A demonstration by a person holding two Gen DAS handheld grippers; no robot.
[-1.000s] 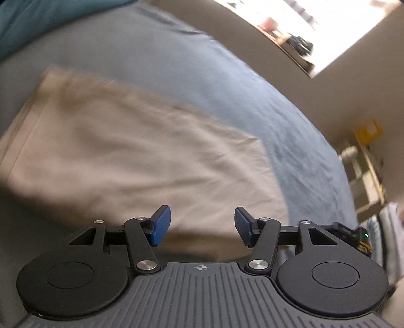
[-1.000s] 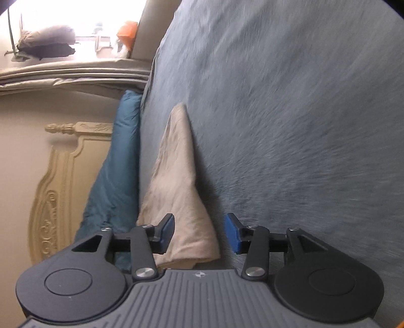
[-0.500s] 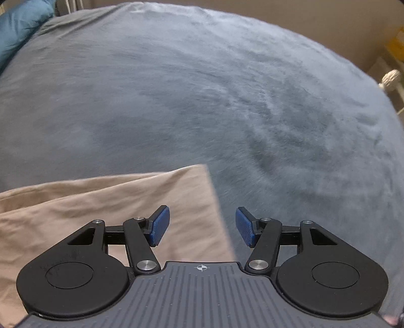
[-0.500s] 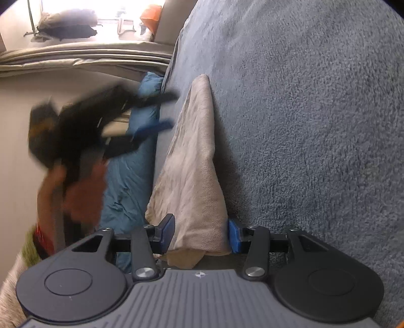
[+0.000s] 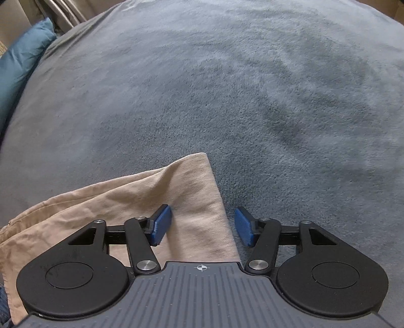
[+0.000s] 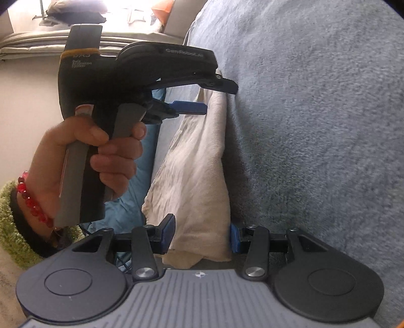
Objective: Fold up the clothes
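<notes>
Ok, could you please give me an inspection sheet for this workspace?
Surface: fuzzy grey-blue blanket.
Job's things: beige garment, folded, lying on the blanket.
Clutter: nothing seen.
Grippers: left gripper open, jaws just been closing, garment corner between them; right gripper jaws just been closing, pads on the bunched garment edge.
Cables: nothing seen.
Surroundings: teal pillow; hand with red bracelet; bright windowsill.

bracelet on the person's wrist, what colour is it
Red beads: the bracelet shows only in the right wrist view, at the left edge.
</notes>
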